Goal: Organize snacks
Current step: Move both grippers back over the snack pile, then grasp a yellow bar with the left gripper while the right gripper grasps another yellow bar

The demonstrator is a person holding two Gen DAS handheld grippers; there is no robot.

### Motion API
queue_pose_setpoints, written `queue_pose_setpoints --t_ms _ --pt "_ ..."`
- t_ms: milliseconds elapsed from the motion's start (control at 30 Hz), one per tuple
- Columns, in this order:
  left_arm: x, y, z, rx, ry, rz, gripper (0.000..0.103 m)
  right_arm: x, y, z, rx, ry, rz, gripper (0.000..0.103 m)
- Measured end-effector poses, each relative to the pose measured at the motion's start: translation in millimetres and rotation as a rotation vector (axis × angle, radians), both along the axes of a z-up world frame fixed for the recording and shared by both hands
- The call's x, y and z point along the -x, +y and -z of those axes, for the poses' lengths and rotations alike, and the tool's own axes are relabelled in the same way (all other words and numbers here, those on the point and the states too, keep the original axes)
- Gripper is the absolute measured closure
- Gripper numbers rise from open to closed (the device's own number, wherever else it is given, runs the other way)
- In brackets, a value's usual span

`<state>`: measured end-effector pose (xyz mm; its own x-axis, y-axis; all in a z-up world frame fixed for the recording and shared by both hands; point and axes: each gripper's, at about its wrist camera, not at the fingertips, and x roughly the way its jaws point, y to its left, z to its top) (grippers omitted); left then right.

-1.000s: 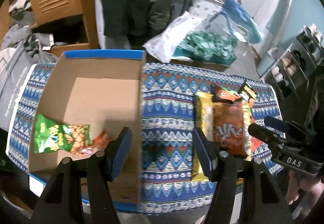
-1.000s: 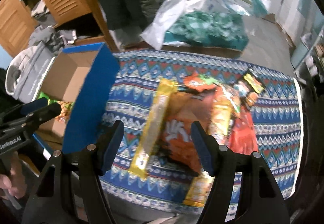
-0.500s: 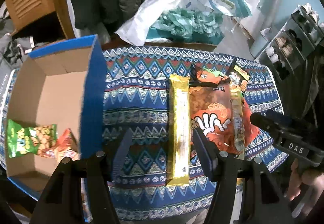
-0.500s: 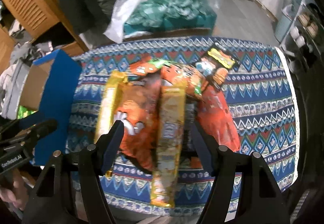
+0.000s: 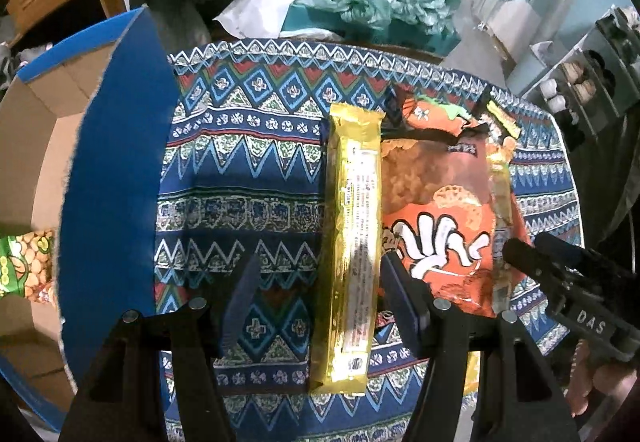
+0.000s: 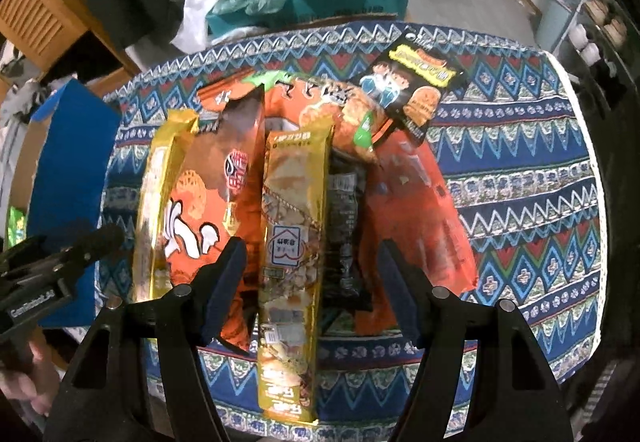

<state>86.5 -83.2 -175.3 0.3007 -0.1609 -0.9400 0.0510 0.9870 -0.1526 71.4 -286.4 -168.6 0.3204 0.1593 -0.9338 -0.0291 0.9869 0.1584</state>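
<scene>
Both grippers point steeply down, jaws apart.
The left gripper [image 5: 316, 302] and the right gripper [image 6: 312, 282] grip nothing.

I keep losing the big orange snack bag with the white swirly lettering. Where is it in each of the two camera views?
Left wrist view: the orange bag lies right of centre, just right of the long gold packet.
Right wrist view: the orange bag lies left of centre, again right of that gold packet.
Shared landmark: the blue-walled cardboard box, at the left in both.
</scene>
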Motion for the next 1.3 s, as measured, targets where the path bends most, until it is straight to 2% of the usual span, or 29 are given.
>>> queue_pose_setpoints --t_ms 233,400,533,667,900,1000,1067,1100,1200,1300 --pt "-8.8 -4.7 17.4 -0.013 0.036 -0.002 0.039 -1.4 16.6 19.7 0.034 0.037 -0.051 0.036" --pt "-12.1 -8.1 25.8 -0.006 0.051 0.003 0.037 -4.6 17.9 36.4 0.071 0.063 -0.050 0.052" --pt "-14.9 -12.1 31.6 -0.015 0.059 0.013 0.037 -4.6 10.5 37.1 0.038 0.056 -0.031 0.070" --pt "-20.3 -15.2 39.5 -0.027 0.068 0.023 0.037 -0.9 -0.2 28.0 0.015 0.042 -0.014 0.071" --pt "-26.2 -14.8 49.4 -0.018 0.059 0.022 0.037 -1.6 6.4 33.1 0.011 0.054 -0.030 0.070" --pt "-27.6 -18.4 52.1 -0.014 0.050 0.044 0.046 -0.6 10.5 35.2 0.032 0.047 -0.039 0.070" --pt "-27.6 -21.0 51.1 0.013 0.044 0.063 0.058 -2.3 14.7 36.6 0.037 0.044 -0.046 0.070" --pt "-27.5 -22.8 50.2 0.025 0.045 0.072 0.068 -3.5 16.6 37.2 0.036 0.043 -0.047 0.071" --pt "-24.7 -25.7 43.8 -0.008 0.024 0.082 0.071 -2.9 14.9 35.8 0.026 0.040 -0.048 0.072" --pt "-19.5 -22.9 38.5 0.001 0.016 0.082 0.071 1.6 8.2 29.6 0.015 0.030 -0.040 0.073"
